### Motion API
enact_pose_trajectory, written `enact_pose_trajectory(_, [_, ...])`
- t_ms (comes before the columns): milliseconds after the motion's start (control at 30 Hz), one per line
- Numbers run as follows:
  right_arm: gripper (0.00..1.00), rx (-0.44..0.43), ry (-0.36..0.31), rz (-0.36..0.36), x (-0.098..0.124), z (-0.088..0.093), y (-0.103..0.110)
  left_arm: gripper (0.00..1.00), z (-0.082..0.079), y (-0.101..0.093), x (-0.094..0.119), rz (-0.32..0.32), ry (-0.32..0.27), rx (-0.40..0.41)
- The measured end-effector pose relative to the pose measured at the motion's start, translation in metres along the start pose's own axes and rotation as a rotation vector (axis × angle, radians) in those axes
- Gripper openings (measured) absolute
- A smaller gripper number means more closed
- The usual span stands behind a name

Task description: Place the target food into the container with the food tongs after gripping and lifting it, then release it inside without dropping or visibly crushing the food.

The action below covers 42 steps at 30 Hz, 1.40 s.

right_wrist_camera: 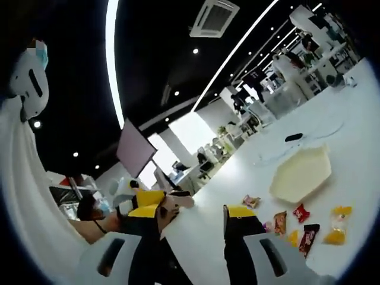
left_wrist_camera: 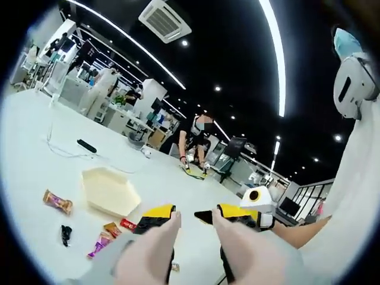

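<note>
In the left gripper view, a cream hexagonal container (left_wrist_camera: 110, 191) lies on the white table (left_wrist_camera: 35, 136), ahead and left of my left gripper (left_wrist_camera: 187, 217). That gripper is open with nothing between its yellow-tipped jaws. Wrapped snacks lie near the container: an orange-brown packet (left_wrist_camera: 57, 202), a red one (left_wrist_camera: 127, 224) and a purple one (left_wrist_camera: 98, 244). The right gripper (left_wrist_camera: 261, 209) comes in from the right, close behind my right jaw. In the right gripper view, my right gripper (right_wrist_camera: 196, 211) is open and empty. The container (right_wrist_camera: 303, 172) sits to its right, with a yellow packet (right_wrist_camera: 336, 228) and a red packet (right_wrist_camera: 301, 212) below it.
A black remote (left_wrist_camera: 86, 145) and a thin cable (left_wrist_camera: 59, 148) lie beyond the container. A small black item (left_wrist_camera: 65, 233) rests at the near left. A person (left_wrist_camera: 199, 142) bends over the table's far edge. A white sleeve (left_wrist_camera: 356, 196) fills the right side. Desks and other people stand farther back.
</note>
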State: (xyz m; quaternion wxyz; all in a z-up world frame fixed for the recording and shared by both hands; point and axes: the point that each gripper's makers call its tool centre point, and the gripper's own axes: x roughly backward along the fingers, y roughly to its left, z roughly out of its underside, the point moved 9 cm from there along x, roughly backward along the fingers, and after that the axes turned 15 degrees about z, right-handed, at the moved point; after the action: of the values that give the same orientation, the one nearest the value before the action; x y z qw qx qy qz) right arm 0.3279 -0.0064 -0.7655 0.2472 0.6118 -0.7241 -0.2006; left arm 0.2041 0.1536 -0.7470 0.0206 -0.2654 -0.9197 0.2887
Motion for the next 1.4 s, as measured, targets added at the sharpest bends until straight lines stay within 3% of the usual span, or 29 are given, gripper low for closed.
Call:
enact_pose_trajectory(133, [0.43,0.029,0.010,0.037,0.002,-0.005,-0.007,0.27,0.004,0.000,0.000,-0.003,-0.003,-0.015])
enact_pose_trajectory(367, [0.43,0.066,0.021,0.071,0.004,0.000,-0.004,0.27,0.010,0.012,0.000,0.026,-0.043,0.037])
enact_pose_trajectory(600, [0.46,0.052,0.016,0.125,0.004,0.009,-0.009,0.27,0.016,0.021,0.004,0.024,0.011,0.029])
enact_pose_trajectory(733, [0.52,0.054,0.018,0.181,0.001,0.013,-0.014,0.26,0.021,0.035,0.015,0.013,0.038,0.037])
enact_pose_trajectory(833, [0.52,0.034,0.004,0.298,-0.002,0.008,-0.013,0.26,0.015,0.044,0.025,-0.012,0.059,0.031])
enact_pose_trajectory(933, [0.52,0.048,-0.026,0.314,-0.009,0.005,-0.008,0.26,0.010,0.053,0.036,-0.006,0.040,-0.001])
enact_pose_trajectory(1133, [0.52,0.116,-0.026,0.391,-0.026,0.013,-0.008,0.26,0.014,0.077,0.056,-0.018,0.098,-0.039])
enact_pose_trajectory(1333, [0.52,0.057,-0.041,0.426,-0.033,0.026,-0.011,0.27,0.004,0.091,0.070,-0.051,0.123,-0.072])
enact_pose_trajectory(1400, [0.52,0.054,-0.004,0.414,-0.038,0.034,-0.014,0.27,0.000,0.094,0.074,-0.078,0.113,-0.105])
